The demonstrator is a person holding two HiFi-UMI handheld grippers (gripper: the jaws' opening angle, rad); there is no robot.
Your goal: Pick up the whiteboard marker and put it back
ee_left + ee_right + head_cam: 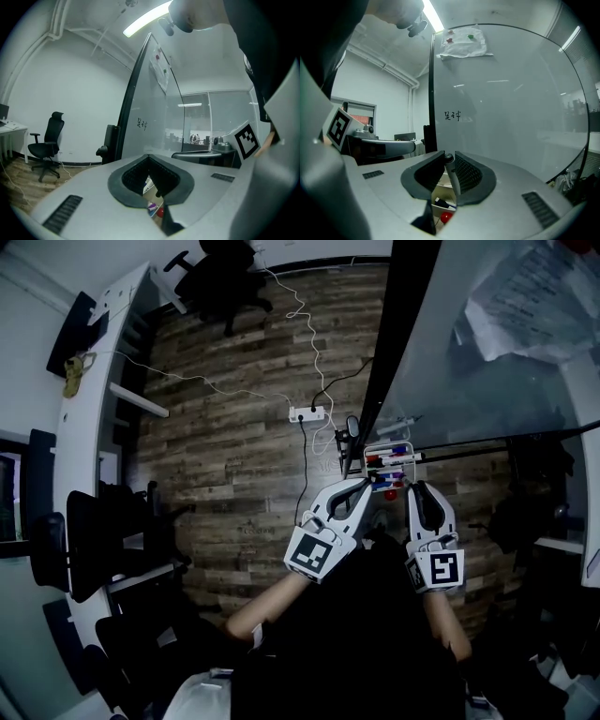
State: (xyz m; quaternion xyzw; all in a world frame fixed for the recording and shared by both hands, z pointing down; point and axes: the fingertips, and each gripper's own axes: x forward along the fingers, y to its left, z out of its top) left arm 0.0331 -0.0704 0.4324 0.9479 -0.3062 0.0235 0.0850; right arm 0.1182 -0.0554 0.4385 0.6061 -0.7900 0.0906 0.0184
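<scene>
Arms: both forearms reach forward from the near edge of the head view. The left forearm (pixel 267 601) angles to the right and the right forearm (pixel 447 624) runs straighter. The two grippers sit side by side, close together, pointing almost level.
Left gripper (pixel 363 487): the jaws are drawn together with the tips meeting, and there is nothing between the pads.
Right gripper (pixel 418 486): the jaws are narrow and clamped on the whiteboard marker (pixel 452 174) — a pale barrel standing roughly upright between the pads, its rounded end at the fingertips.
Marker tray (pixel 389 465): it sits just beyond both sets of fingertips, at the lower edge of the board. It holds several markers with red and blue caps, and a red round thing (pixel 390 495) is at its near side.
Whiteboard (pixel 487 362): it stands far and to the right, with a dark frame (pixel 398 334) down its left edge. There is a little writing on it and a sheet of paper (pixel 464 42) is fixed near the top.
Open room: to the left of the board there is wooden floor (pixel 234 446) crossed by a white cable — a power strip (pixel 307 413) lies on it. An office chair (pixel 220 277) stands at the far end, and desks run along the left wall.
</scene>
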